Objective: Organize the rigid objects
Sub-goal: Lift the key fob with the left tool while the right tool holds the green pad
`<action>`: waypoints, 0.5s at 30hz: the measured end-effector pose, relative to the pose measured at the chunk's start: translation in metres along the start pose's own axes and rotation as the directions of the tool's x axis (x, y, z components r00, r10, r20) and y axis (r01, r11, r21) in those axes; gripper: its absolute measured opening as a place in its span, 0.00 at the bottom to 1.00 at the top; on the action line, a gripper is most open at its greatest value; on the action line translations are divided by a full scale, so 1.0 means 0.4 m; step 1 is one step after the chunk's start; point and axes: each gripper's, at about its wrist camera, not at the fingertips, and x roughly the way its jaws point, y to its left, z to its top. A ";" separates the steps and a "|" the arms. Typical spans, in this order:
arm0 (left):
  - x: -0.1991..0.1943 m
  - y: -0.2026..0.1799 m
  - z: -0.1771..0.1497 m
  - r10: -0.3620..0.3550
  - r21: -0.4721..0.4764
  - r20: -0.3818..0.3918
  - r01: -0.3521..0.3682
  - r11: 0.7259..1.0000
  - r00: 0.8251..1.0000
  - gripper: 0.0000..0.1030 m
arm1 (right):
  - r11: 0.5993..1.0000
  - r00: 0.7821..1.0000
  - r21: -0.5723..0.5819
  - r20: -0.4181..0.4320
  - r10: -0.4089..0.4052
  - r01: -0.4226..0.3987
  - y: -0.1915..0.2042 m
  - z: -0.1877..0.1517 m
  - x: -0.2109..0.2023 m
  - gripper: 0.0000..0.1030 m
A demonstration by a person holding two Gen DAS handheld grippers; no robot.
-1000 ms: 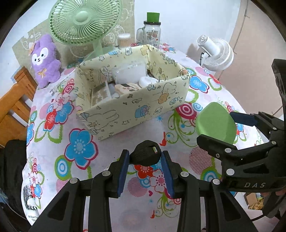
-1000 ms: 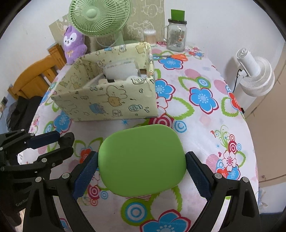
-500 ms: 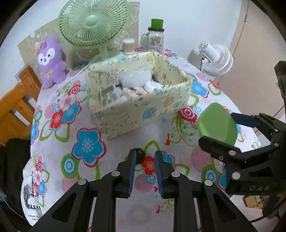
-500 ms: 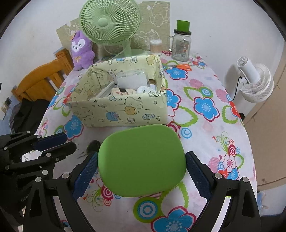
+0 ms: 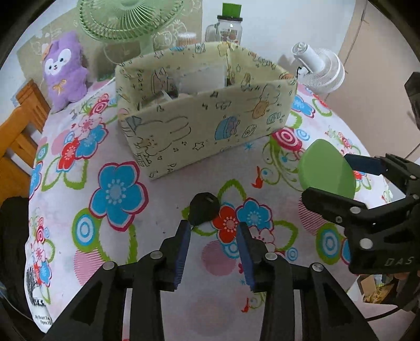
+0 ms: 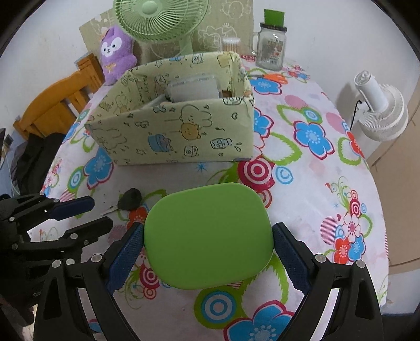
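Observation:
A black-headed key (image 5: 204, 209) lies on the flowered tablecloth just ahead of my left gripper (image 5: 214, 237), which is open and empty. The key also shows in the right wrist view (image 6: 129, 200). My right gripper (image 6: 208, 245) is shut on a flat green rounded case (image 6: 207, 234), held above the table; it shows at the right of the left wrist view (image 5: 326, 170). A pale yellow cartoon-print storage box (image 5: 210, 126) stands beyond, holding a white box and other items.
A green desk fan (image 6: 160, 23), a purple plush toy (image 6: 116, 52), a glass jar with green lid (image 6: 271, 44) and orange scissors (image 6: 273, 76) are at the back. A white floor fan (image 6: 380, 110) stands off the right edge. A wooden chair (image 6: 52, 110) is at left.
My left gripper let go of the black key, which now lies on the cloth, and drew back and opened. The right gripper keeps holding the green case.

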 end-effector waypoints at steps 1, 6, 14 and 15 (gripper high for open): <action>0.012 0.000 0.002 0.003 0.009 -0.003 -0.003 1.000 1.000 0.36 | 1.000 1.000 0.002 -0.003 -0.001 0.001 -0.002 0.001 0.006 0.94; 0.057 0.010 0.012 0.001 0.021 -0.026 -0.001 1.000 1.000 0.37 | 1.000 1.000 0.012 -0.018 -0.010 0.010 -0.013 0.010 0.039 0.94; 0.098 0.020 0.022 -0.023 0.019 -0.042 0.024 1.000 0.999 0.37 | 1.000 0.999 0.016 -0.039 -0.011 0.011 -0.019 0.028 0.075 0.94; 0.098 0.021 0.023 -0.029 0.016 -0.041 0.029 0.999 0.999 0.37 | 1.000 0.999 0.015 -0.042 -0.011 0.012 -0.019 0.030 0.079 0.94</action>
